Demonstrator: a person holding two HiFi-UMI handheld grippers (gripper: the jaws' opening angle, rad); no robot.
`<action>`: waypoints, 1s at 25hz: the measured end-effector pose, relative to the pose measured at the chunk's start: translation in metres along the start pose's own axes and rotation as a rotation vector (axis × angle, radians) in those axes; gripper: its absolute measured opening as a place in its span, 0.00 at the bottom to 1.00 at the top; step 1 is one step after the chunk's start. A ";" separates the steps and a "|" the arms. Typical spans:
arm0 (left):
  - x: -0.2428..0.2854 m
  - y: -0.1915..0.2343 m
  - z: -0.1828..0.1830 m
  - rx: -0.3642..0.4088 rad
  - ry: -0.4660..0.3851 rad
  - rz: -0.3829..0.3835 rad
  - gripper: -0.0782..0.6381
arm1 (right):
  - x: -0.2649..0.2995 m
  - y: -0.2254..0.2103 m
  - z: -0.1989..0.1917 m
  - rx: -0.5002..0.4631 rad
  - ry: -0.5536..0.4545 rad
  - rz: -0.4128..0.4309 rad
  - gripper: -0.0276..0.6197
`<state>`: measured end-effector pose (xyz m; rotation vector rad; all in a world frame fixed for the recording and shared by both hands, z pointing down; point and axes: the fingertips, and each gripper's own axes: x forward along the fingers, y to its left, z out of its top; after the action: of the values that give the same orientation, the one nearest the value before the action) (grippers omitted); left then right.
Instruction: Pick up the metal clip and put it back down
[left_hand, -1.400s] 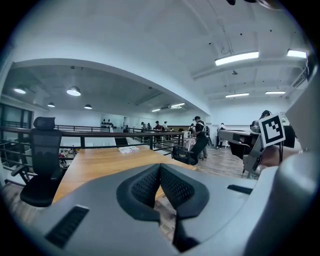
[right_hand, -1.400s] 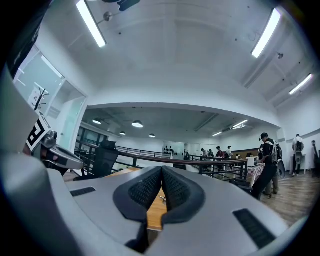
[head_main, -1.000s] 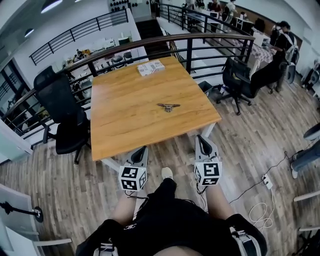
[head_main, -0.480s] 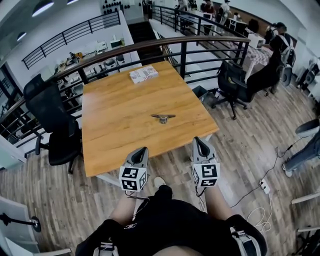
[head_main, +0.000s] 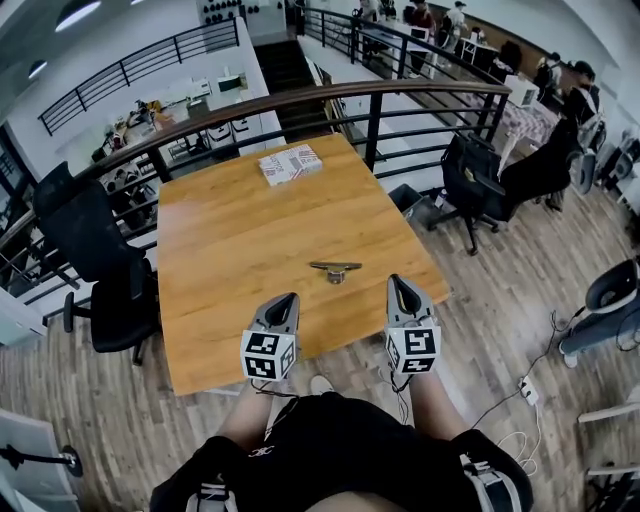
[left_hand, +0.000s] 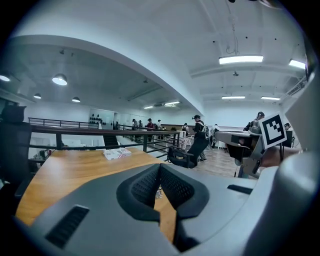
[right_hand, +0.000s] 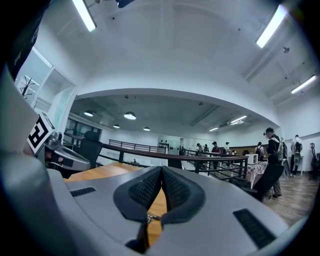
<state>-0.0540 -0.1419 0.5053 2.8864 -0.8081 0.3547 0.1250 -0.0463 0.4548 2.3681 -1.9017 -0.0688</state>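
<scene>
Because the head view bends strongly at its edges, the far part of the room is small and hard to read. The people (head_main: 560, 85) behind the railing (head_main: 300, 95) are only dark figures, and a chair at the right border is cut off. The floor (head_main: 500, 290) is of long wooden planks in a grey-brown tone. The railing is of black metal bars under a curved brown rail.

The square tabletop (head_main: 230, 250) is of warm orange wood, smooth and mostly bare. A black office chair (head_main: 95, 250) stands at its left side. A flat box (head_main: 290, 163), white with red print too small to read, lies near the far edge.

In each gripper view the grey plastic body fills the lower half, so only a thin strip of wood shows below the black ribbed pads. The left hand-held gripper (head_main: 287, 298) and the right hand-held gripper (head_main: 398, 281) hang over the near edge of the tabletop. Both are clenched, with pads pressed together and nothing between them.

The metal clip (head_main: 335, 269) lies on the tabletop a little beyond the two tips, roughly between them and apart from both. It is a small, thin, shiny thing with two short wings, and its finer form cannot be made out.
</scene>
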 end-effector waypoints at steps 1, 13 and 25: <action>0.011 0.012 0.004 -0.003 0.000 -0.002 0.13 | 0.017 0.001 0.000 -0.003 0.004 0.002 0.07; 0.139 0.130 0.038 -0.037 0.000 -0.029 0.13 | 0.207 0.004 0.007 -0.068 0.042 0.044 0.07; 0.177 0.159 0.026 -0.083 0.039 0.059 0.13 | 0.273 0.007 -0.022 -0.081 0.081 0.183 0.07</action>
<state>0.0139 -0.3692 0.5347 2.7756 -0.8811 0.3726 0.1796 -0.3127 0.4858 2.1029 -2.0271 -0.0341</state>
